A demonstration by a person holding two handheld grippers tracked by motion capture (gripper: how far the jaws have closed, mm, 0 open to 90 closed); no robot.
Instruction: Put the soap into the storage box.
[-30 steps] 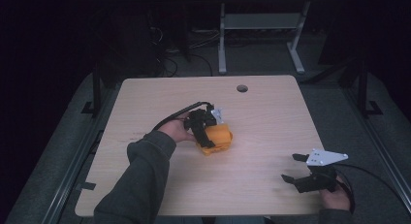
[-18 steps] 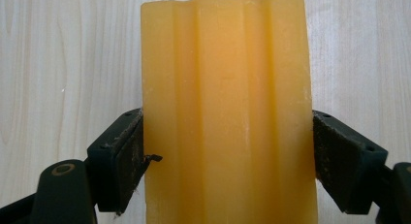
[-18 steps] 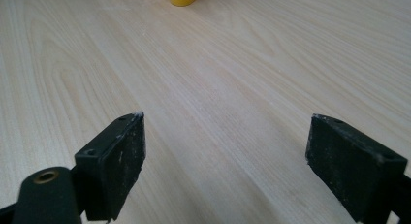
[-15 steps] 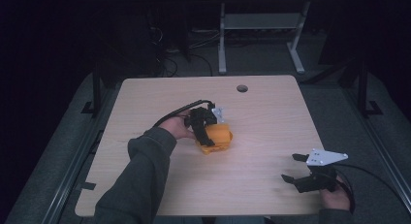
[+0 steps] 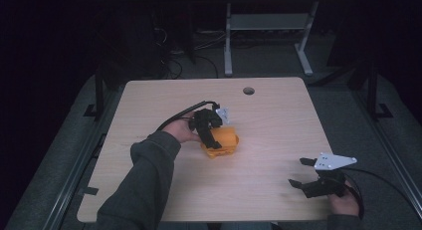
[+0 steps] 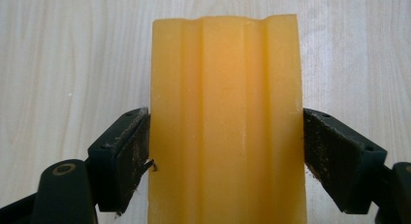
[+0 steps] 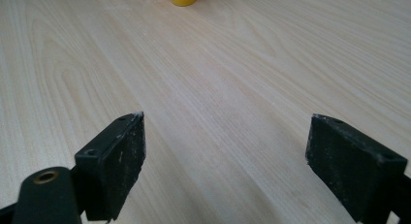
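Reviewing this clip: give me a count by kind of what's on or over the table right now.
Orange ridged block: 1, between the left gripper's jaws
Handheld grippers: 2, the left gripper and the right gripper
Table: 1, with a round hole near its far edge
Total: 4

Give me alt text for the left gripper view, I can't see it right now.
A ridged orange block stands between the left gripper's two black jaws, which press against its sides. Pale wood table lies behind it.
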